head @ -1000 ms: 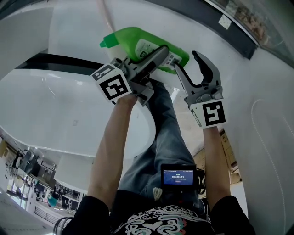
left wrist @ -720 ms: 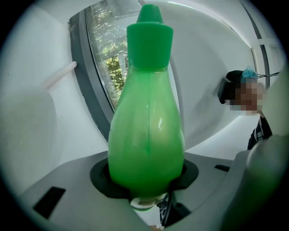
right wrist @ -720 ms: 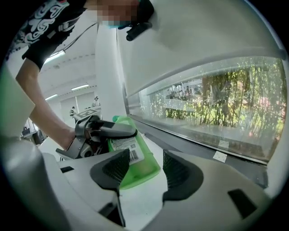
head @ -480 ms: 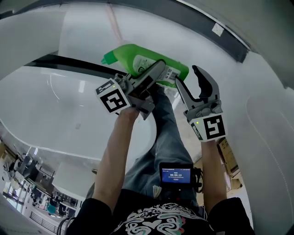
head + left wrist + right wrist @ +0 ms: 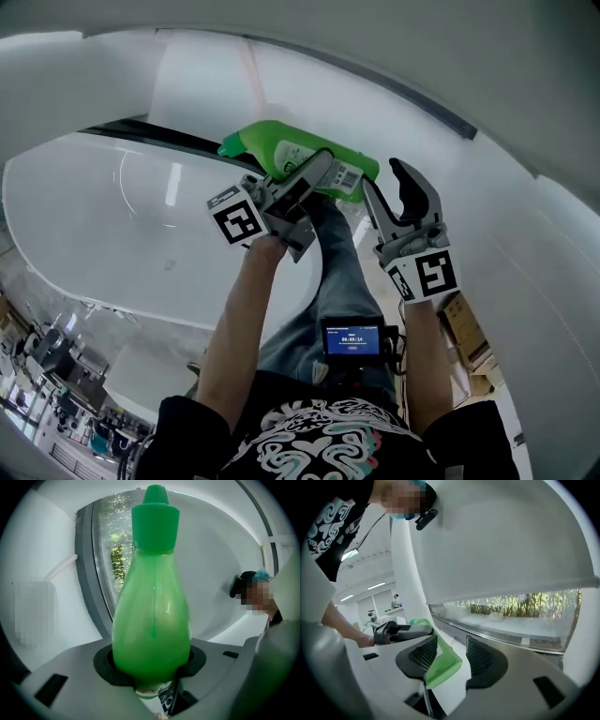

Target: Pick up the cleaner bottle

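The green cleaner bottle [image 5: 286, 155] with a green cap and white label is held in the air, lying roughly level, cap to the left. My left gripper [image 5: 314, 178] is shut on its lower body. In the left gripper view the bottle [image 5: 152, 616] fills the space between the pads, cap pointing away. My right gripper [image 5: 392, 195] is just right of the bottle's base, and its jaws have just been closing. In the right gripper view the bottle's base corner [image 5: 440, 660] shows in the gap of the right gripper [image 5: 452, 656], but the pads do not press on it.
A large white curved shell [image 5: 112, 225] with a dark rim lies under and left of the grippers. The person's jeans-clad legs [image 5: 328, 272] are below the bottle, with a small screen [image 5: 352, 339] at the chest. Cardboard boxes [image 5: 464, 323] are on the floor at right.
The bottle stays in the left gripper, and both grippers have kept their places beside each other while the head view tilted. The right gripper's fingers look slightly closer together.
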Demonstrator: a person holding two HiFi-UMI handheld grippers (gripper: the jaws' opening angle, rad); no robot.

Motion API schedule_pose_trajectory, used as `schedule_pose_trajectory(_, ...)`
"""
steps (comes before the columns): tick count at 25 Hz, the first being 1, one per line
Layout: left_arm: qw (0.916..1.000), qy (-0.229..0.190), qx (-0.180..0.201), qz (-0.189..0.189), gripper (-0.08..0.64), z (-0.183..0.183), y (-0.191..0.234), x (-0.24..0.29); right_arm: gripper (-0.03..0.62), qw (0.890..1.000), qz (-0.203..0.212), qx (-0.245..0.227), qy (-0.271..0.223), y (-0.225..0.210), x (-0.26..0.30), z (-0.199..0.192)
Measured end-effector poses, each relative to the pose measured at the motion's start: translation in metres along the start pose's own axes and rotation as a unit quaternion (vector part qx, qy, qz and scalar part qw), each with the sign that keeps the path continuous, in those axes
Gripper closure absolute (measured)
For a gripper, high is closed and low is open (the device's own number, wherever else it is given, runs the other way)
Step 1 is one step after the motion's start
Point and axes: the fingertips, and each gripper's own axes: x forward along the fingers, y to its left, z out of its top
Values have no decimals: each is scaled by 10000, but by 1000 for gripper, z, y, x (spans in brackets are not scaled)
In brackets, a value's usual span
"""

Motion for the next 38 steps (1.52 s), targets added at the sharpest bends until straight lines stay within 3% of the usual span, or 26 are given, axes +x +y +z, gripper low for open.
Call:
schedule_pose_trajectory(3, 9999, -43, -100, -66, 362, 1, -4, -1, 451, 9997, 51, 207, -147, 0, -2, 5)
schedule_pose_trajectory(6, 9995, -123, -278, -125, 362, 3, -9, -3, 465, 9995, 45, 312, -88, -2, -3, 8)
schedule_pose_trajectory(12, 9988, -188, -434, -98, 362, 1, 0, -5, 546, 9981, -254, -391, 406, -11, 3, -9)
schedule_pose_trajectory(18, 9989, -196, -383, -209, 362, 9, -29, 3, 558, 9992, -321, 246, 17, -16, -13, 29)
schedule_pose_trajectory(21, 9986, -224, -444, -193, 362, 11, -34, 1, 558, 9987, -441, -56, 232, -11, -15, 23)
schedule_pose_trajectory(23, 9984, -220, -467, -243, 362, 11, -34, 2, 558, 9986, -482, 13, 232, -14, -15, 21)
schedule_pose_trajectory(26, 9977, -283, -555, -266, 362, 10, -34, 3, 558, 9979, -603, 214, 90, -24, -19, 27)
schedule_pose_trajectory(31, 9960, -494, -690, -275, 362, 6, -49, -5, 558, 9946, -1030, -111, -45, -34, -41, 43)
schedule_pose_trajectory(38, 9946, -685, -661, -425, 362, 9, -76, -17, 558, 9854, -1655, -215, -345, -36, -73, 61)
